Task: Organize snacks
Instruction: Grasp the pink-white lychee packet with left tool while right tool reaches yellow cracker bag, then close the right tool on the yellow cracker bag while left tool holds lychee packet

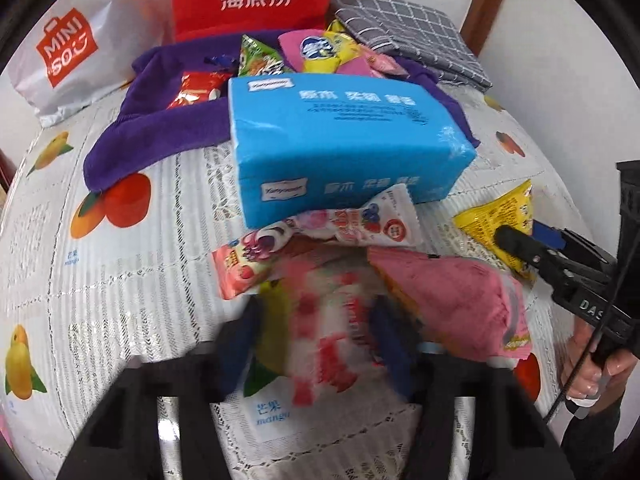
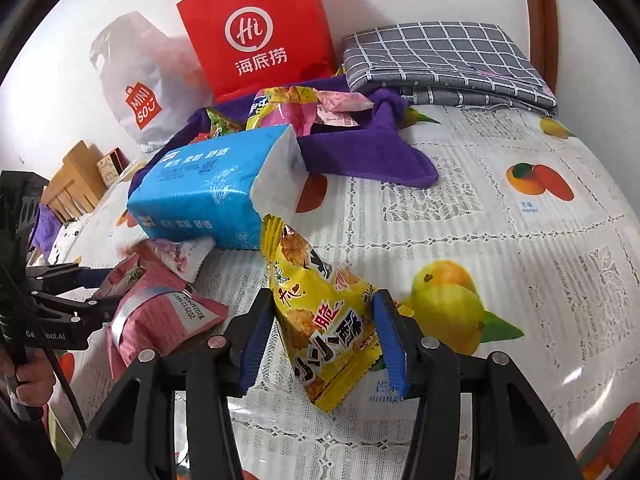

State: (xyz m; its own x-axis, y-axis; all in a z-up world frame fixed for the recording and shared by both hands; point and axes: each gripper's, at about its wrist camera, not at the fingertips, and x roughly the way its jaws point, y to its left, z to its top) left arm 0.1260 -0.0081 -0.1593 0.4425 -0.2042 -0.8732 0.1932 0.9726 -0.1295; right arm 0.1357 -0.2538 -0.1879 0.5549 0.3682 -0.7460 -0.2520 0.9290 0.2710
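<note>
Table (image 2: pixel 520 240): fruit-print cloth under my grippers.
Right gripper (image 2: pixel 320 344): pinches yellow pack (image 2: pixel 320 320), clear in right view only.
Left gripper (image 1: pixel 316 344): blurred striped pack (image 1: pixel 328 332) between fingers; grip, I cannot tell.

- Both views are bright and evenly lit; shadows under the tissue pack (image 2: pixel 208 188) are soft.
- Fisheye bending curves the tablecloth (image 2: pixel 520 240), with black corners.
- In the left view, the packet (image 1: pixel 328 332) between the fingers is smeared, perhaps motion blur.
- Faint glare on the yellow packet (image 2: pixel 324 320).
</note>
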